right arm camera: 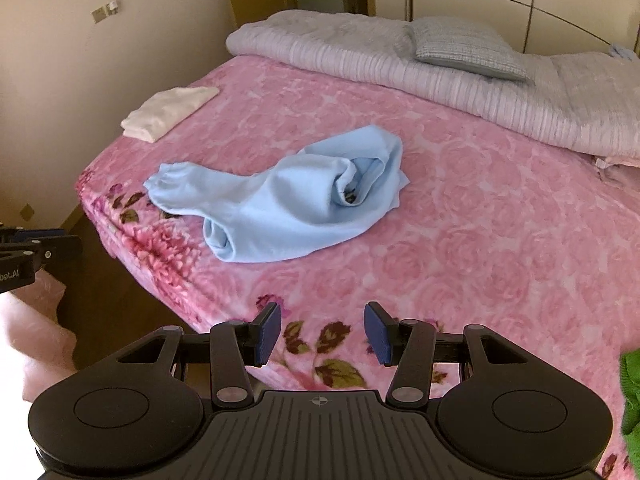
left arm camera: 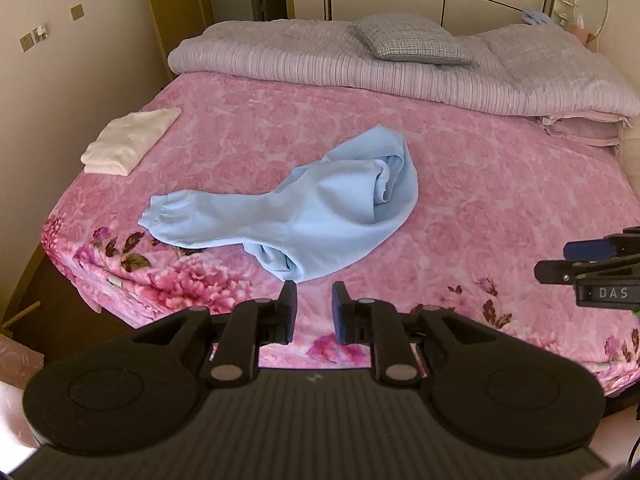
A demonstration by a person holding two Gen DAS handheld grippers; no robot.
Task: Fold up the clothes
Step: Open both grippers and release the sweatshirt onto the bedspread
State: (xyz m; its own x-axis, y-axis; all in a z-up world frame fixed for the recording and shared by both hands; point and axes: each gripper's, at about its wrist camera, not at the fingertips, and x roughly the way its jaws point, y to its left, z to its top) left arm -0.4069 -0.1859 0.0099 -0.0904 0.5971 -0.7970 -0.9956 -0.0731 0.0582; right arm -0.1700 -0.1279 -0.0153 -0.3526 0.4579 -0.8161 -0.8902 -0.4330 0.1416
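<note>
A light blue garment (left arm camera: 312,212) lies crumpled on the pink floral bedspread (left arm camera: 480,184), a cuffed sleeve or leg stretched to the left. It also shows in the right wrist view (right arm camera: 288,204). My left gripper (left arm camera: 314,304) is open and empty, just short of the garment's near edge. My right gripper (right arm camera: 322,330) is open and empty, over the bed's front edge, well short of the garment. The right gripper also shows at the right edge of the left wrist view (left arm camera: 560,258), and the left gripper at the left edge of the right wrist view (right arm camera: 60,244).
A folded white cloth (left arm camera: 128,140) lies at the bed's left edge. A folded grey-pink quilt (left arm camera: 400,68) with a checked pillow (left arm camera: 412,38) lies along the far side. A wall and door stand left, wardrobes behind. Something green (right arm camera: 630,400) shows at the lower right.
</note>
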